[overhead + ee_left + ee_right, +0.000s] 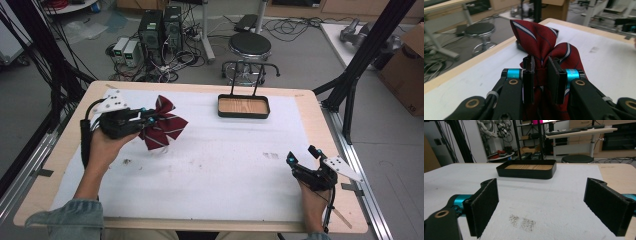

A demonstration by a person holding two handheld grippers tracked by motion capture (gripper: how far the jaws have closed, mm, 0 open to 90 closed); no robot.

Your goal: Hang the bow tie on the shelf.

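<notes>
Pinching only the bow tie's (162,123) knot with our left gripper (148,119), left of the tray (243,114), we risk slippage, our right gripper (302,159) gaping empty.

The right gripper (541,205) holds its jaws spread wide above the white worktop (564,195), with a black tray (526,172) lying ahead and a dark smudge (522,222) between the jaws.

bow tie (541,50) knot hidden betw. jaws, lower part cut off at frame bottom
</notes>
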